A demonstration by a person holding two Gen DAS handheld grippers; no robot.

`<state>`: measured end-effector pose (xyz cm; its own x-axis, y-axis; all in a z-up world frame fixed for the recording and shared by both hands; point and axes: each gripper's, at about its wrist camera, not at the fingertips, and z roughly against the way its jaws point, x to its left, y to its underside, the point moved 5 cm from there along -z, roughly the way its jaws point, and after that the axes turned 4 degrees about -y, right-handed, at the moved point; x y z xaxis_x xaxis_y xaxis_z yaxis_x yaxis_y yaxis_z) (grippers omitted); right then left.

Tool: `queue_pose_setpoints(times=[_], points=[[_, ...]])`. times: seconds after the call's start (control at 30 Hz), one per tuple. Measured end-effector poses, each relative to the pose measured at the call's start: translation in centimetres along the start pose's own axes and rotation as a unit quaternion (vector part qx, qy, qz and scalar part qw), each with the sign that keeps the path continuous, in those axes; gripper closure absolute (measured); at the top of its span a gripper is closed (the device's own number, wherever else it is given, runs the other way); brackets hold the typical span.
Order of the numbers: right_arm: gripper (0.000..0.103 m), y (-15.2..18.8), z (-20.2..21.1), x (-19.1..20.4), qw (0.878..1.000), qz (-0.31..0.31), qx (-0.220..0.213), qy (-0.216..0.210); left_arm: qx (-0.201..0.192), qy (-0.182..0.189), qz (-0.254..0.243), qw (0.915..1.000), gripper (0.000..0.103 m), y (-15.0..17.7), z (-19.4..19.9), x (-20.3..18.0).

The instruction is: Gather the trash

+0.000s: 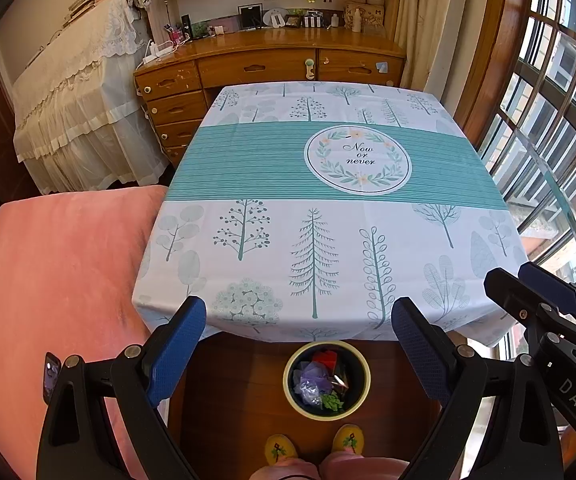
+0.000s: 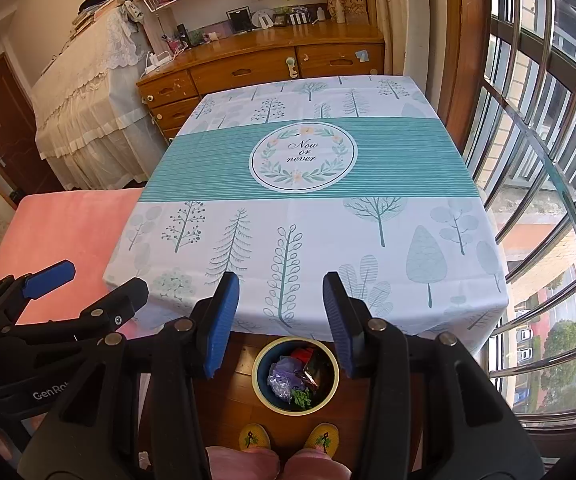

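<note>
bin: on floor by bench front edge, trash inside
feet: just behind bin
L gripper: open, empty
R gripper: open, empty
bed: left of bench

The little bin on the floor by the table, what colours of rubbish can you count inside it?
Inside the bin:
Purple crumpled plastic: 1
Red piece: 1
Green scrap: 1
Dark shiny wrapper: 1
Total: 4 visible pieces; anything buried beneath cannot be seen.
</note>
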<state>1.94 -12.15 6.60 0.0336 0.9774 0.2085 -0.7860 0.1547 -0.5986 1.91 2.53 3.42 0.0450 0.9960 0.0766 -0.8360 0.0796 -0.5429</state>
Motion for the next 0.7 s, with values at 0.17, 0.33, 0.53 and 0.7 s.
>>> queue_pose_setpoints(times=[0.17, 0.33, 0.53, 0.7], points=[[0.063, 0.0, 0.1, 0.1, 1.000, 0.000, -0.001, 0.000, 0.000, 0.000, 0.000, 1.0000, 0.008, 0.0, 0.0, -0.1], [0.063, -0.2, 0.4, -0.5, 1.000, 0.000, -0.003, 0.000, 0.000, 0.000, 0.000, 1.0000, 0.008, 0.1, 0.1, 0.1], [0.063, -0.4, 0.7, -1.3, 1.000, 0.003, -0.005, -0.001, -0.001, 0.000, -0.002, 1.0000, 0.008, 0.1, 0.1, 0.1], [0.063, -0.4, 0.8, -1.3, 1.000, 0.003, -0.005, -0.001, -0.001, 0.001, -0.003, 1.0000, 0.008, 0.2, 0.1, 0.1]])
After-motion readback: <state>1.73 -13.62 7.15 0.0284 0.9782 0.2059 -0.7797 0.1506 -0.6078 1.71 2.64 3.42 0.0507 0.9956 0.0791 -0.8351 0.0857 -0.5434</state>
